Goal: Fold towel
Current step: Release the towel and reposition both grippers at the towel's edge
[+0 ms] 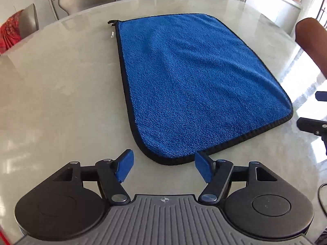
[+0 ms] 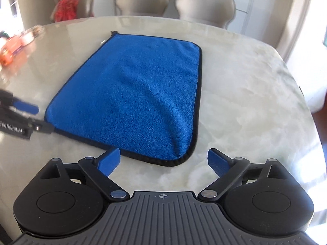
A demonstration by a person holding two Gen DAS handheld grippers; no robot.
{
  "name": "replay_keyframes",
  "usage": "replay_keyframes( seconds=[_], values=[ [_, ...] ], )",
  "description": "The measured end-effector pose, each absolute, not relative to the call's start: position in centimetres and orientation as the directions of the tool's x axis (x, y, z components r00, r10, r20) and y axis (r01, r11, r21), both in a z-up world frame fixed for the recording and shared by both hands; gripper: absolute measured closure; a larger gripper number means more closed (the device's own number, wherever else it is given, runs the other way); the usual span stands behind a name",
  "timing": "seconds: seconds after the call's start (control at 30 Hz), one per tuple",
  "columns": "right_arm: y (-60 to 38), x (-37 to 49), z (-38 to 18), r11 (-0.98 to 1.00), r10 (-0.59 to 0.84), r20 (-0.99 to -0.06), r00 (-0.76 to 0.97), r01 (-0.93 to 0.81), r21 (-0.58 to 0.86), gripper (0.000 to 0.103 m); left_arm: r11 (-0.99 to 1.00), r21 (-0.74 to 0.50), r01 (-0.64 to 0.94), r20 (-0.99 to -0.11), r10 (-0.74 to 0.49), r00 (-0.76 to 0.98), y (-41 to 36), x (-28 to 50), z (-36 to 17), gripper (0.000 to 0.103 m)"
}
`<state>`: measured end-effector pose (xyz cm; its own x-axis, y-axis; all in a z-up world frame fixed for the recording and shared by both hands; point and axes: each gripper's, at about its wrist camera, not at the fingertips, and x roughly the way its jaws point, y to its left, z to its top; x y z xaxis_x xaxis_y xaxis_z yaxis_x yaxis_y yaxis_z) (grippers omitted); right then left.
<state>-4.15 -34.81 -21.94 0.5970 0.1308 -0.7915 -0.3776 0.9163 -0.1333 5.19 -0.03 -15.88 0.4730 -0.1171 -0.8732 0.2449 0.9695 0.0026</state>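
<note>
The blue towel [image 1: 190, 85] lies spread flat on the marble table [image 1: 61, 94]. The left gripper [image 1: 164, 168] and right gripper [image 2: 163, 161] hover at its near corners, fingers spread wide, holding nothing.

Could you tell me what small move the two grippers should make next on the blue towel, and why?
Probably ease both forward and down onto the near corners. The towel lies flat and unfolded on the table; the left gripper and right gripper are open, each just short of a near corner, holding nothing.
</note>
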Motion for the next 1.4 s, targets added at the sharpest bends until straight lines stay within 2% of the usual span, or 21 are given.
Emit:
replay_keyframes(
  seconds=[0.17, 0.23, 0.3, 0.43, 0.77, 0.93, 1.03, 1.2, 1.4],
  values=[
    [-35.2, -3.4, -22.2, 0.862, 0.148, -0.784, 0.603, -0.467, -0.196, 0.01, 0.973, 0.056, 0.223, -0.878, -0.058, 0.476, -1.0, 5.0, -16.2, 0.031],
    [-35.2, -3.4, -22.5, 0.817, 0.168, -0.779, 0.604, -0.528, -0.233, 0.015, 0.975, 0.092, 0.204, -0.875, -0.018, 0.484, -1.5, 4.9, -16.3, 0.031],
    [-35.1, -3.5, -22.9, 0.763, 0.184, -0.778, 0.601, -0.587, -0.273, 0.026, 0.969, 0.127, 0.213, -0.871, 0.006, 0.492, -2.0, 4.7, -16.4, 0.031],
    [-34.8, -3.7, -23.8, 0.658, 0.204, -0.783, 0.587, -0.675, -0.334, 0.029, 0.95, 0.191, 0.248, -0.865, 0.043, 0.5, -2.8, 4.5, -16.6, 0.031],
    [-34.8, -3.9, -24.3, 0.427, 0.311, -0.797, 0.518, -0.825, -0.369, 0.038, 0.881, 0.263, 0.394, -0.844, 0.012, 0.536, -2.7, 4.2, -16.8, 0.031],
    [-34.1, -4.5, -24.9, 0.384, 0.306, -0.774, 0.555, -0.816, -0.433, 0.037, 0.851, 0.284, 0.442, -0.837, -0.005, 0.547, -2.9, 3.8, -17.2, 0.031],
    [-33.7, -4.6, -25.1, 0.392, 0.298, -0.765, 0.571, -0.804, -0.447, 0.029, 0.846, 0.288, 0.449, -0.836, -0.007, 0.549, -2.9, 4.0, -17.7, 0.031],
    [-33.0, -4.9, -25.5, 0.405, 0.283, -0.75, 0.597, -0.784, -0.471, 0.017, 0.839, 0.294, 0.458, -0.83, -0.014, 0.558, -2.6, 4.3, -17.8, 0.024],
    [-32.7, -4.8, -26.0, 0.426, 0.267, -0.747, 0.609, -0.77, -0.476, 0.013, 0.752, 0.38, 0.539, -0.791, -0.038, 0.61, -2.9, 3.2, -18.1, 0.023]
  ],
)
